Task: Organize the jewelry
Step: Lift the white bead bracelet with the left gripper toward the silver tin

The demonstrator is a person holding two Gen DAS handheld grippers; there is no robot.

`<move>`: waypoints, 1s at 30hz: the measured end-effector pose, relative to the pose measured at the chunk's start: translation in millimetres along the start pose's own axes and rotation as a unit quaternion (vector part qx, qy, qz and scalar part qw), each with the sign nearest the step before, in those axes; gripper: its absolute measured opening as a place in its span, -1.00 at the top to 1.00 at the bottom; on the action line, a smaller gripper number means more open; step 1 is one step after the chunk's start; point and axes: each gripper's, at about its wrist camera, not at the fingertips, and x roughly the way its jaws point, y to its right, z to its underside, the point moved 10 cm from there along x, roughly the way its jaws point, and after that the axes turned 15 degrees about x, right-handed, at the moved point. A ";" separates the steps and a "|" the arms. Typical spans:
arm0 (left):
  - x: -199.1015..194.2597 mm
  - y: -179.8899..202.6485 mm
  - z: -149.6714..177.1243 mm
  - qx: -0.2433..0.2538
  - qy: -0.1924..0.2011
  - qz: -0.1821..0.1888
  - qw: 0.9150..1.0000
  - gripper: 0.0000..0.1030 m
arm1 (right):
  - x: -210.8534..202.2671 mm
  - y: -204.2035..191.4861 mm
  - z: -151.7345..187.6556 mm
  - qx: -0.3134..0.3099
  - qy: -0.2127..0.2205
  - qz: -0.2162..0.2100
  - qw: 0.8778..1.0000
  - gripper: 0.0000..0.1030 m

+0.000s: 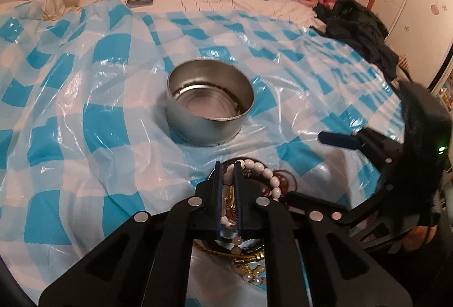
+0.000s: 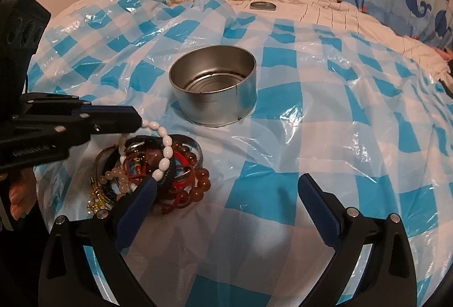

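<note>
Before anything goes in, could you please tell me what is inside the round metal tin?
The metal tin shows only its bare ribbed bottom; no jewelry lies inside. Its near wall hides a strip of the floor. The white bead bracelet is outside, gripped in the left claw.

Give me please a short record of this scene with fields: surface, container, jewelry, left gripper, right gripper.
surface: blue and white checked plastic sheet spread over a bed
container: round metal tin, open, nothing visible inside
lid: metal lid lying apart, behind the sheet on the bedding
jewelry: pile of bracelets in front of the tin, on the sheet
left gripper: fingers closed on the white bead bracelet, which still hangs into the pile
right gripper: fingers open, holding nothing, beside the pile
</note>
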 end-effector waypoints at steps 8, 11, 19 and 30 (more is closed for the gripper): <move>-25.6 -17.0 -16.7 -0.031 0.049 0.001 0.998 0.87 | -4.6 -12.2 -0.6 -0.003 0.006 -0.033 0.999 -0.86; -32.2 -23.7 -20.0 -0.037 0.059 -0.006 0.998 0.87 | -15.9 -34.8 1.1 -0.040 0.023 -0.064 0.997 -0.86; -37.9 -29.4 -20.9 -0.041 0.064 -0.010 0.997 0.87 | -8.2 -63.2 20.5 -0.046 -0.019 -0.131 0.990 -0.41; -37.8 -28.8 -21.1 -0.041 0.064 -0.011 0.997 0.87 | -14.5 -77.1 25.0 -0.072 -0.011 -0.151 0.986 0.19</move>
